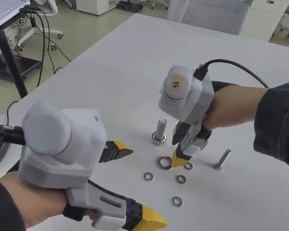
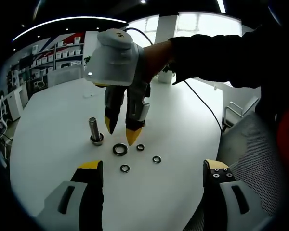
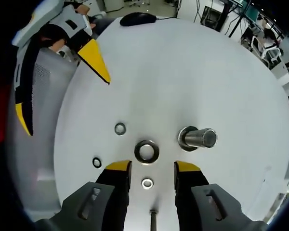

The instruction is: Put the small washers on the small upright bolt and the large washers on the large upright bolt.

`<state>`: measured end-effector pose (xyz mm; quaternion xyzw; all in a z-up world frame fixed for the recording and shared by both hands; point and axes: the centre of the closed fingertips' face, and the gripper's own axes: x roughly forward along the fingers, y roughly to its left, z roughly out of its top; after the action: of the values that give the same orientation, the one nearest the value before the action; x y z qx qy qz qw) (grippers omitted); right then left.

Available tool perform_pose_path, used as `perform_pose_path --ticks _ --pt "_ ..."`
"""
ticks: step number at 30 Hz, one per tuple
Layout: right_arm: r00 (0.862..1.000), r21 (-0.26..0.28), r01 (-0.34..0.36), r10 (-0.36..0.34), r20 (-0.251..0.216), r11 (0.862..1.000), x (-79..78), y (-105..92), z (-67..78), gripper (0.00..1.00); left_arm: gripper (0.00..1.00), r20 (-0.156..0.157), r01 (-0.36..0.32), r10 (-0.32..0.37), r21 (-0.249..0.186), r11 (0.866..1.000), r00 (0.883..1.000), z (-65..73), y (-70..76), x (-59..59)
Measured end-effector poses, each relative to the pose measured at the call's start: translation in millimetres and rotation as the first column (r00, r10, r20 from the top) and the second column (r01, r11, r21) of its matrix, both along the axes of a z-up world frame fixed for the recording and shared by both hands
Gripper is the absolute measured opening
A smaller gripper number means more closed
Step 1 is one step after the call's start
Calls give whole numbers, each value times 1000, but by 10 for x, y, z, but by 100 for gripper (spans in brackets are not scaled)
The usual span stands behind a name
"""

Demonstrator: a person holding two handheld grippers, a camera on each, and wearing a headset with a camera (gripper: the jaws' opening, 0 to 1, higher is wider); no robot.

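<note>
The large upright bolt stands mid-table, and the small upright bolt is to its right. A large washer lies flat in front of the large bolt. Several small washers lie scattered around it. My right gripper points down, open, just right of the large washer. In the right gripper view its jaws straddle a small washer, with the large washer just ahead and the large bolt to the right. My left gripper is open and holds nothing, near the front edge.
The white table stretches bare toward the back. A black cable trails from the right gripper. A desk with cables stands off the table's left side. A mesh chair shows in the left gripper view.
</note>
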<state>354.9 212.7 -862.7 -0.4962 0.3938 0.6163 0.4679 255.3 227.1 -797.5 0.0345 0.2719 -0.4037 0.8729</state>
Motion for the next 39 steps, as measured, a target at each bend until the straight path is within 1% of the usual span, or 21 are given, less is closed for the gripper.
perform_pose_path --ticks 4,7,14,19,25,32,39 --pt "1000 0 -6 6 -10 1000 -57 32 -53 37 85 2 -2 2 1 1000 1000 2 2 3" --pt "1000 -3 -12 12 -9 1000 -77 45 -97 37 85 5 -4 4 1 1000 1000 7 5 9" --pt "1000 -1 -15 15 -15 1000 -96 58 -133 37 85 6 -7 7 -1 1000 1000 8 -1 24" --pt "1000 -8 -31 31 0 999 -101 55 -161 36 85 7 -8 8 -2 1000 1000 5 -6 29" --pt "1000 -8 -31 31 6 999 -94 56 -169 35 85 8 -9 9 -5 1000 1000 2 -7 30" --pt "999 -19 -47 47 25 999 -93 49 -173 35 85 8 -9 9 -6 1000 1000 0 -12 36" --pt "998 -18 -50 50 24 999 -89 49 -169 34 85 8 -11 11 -8 1000 1000 5 -9 40"
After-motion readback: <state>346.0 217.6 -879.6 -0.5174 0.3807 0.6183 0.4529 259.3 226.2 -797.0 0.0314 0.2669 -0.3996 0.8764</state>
